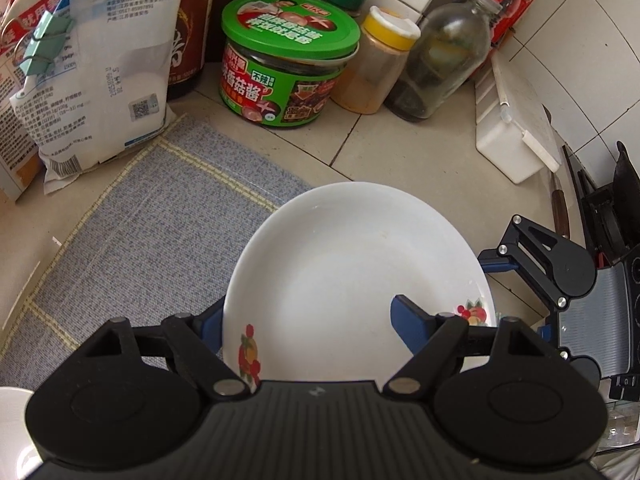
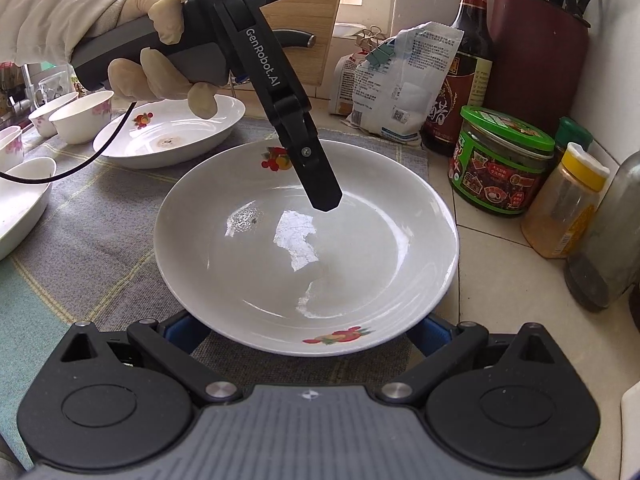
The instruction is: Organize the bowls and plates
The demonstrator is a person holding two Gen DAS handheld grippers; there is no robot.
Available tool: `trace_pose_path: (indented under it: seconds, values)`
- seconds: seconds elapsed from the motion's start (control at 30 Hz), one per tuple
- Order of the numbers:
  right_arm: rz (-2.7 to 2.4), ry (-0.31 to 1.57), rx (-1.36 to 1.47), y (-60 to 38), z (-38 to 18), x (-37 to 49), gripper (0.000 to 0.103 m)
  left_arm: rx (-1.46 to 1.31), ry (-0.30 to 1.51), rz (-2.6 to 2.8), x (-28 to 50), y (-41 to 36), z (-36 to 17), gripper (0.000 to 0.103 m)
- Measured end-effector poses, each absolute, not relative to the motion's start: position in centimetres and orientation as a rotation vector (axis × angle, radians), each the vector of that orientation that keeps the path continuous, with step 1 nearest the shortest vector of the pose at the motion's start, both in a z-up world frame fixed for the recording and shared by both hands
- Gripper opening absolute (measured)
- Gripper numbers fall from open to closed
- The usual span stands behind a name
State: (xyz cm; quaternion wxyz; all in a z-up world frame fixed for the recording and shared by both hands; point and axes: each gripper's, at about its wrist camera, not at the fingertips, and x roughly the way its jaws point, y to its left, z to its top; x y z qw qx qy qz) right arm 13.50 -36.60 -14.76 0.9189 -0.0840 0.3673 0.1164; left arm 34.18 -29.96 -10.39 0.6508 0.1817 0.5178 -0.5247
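Observation:
A white plate with fruit prints (image 1: 356,276) (image 2: 304,248) sits partly on the grey mat (image 1: 152,232) (image 2: 92,240) and partly on the tiled counter. My left gripper (image 1: 308,328) straddles its near rim, one blue finger (image 1: 412,320) inside the plate and the other outside under the rim; the jaws stand wide apart. It also shows from the side in the right wrist view (image 2: 320,184). My right gripper (image 2: 308,332) is open, its fingers low beside and under the plate's near rim. A second fruit plate (image 2: 168,136) and several small bowls (image 2: 82,116) stand at the back left.
A green-lidded sauce jar (image 1: 280,68) (image 2: 500,160), yellow-capped spice jar (image 1: 376,60), glass bottle (image 1: 440,52), dark sauce bottle (image 2: 464,64) and clipped bags (image 1: 92,72) line the wall. A white box (image 1: 512,120) and knives stand at the right.

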Motion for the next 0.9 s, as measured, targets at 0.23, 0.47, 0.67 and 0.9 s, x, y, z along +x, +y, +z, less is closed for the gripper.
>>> trace_pose_path:
  seconds: [0.23,0.47,0.67,0.9]
  values:
    - [0.23,0.766,-0.189,-36.8,-14.7,13.7,0.103,0.409,1.171,-1.195,34.3,-30.4,-10.9,0.082]
    - [0.229,0.768,-0.2,-36.6,-14.6,13.7,0.103,0.418,1.164,-1.196,34.2,-30.5,-11.1,0.082]
    - [0.228,0.776,-0.201,-36.7,-14.7,13.7,0.103,0.413,1.154,-1.195,34.1,-30.4,-11.3,0.083]
    - [0.212,0.783,-0.199,-36.5,-14.5,13.6,0.103,0.431,1.097,-1.183,33.3,-29.8,-10.8,0.087]
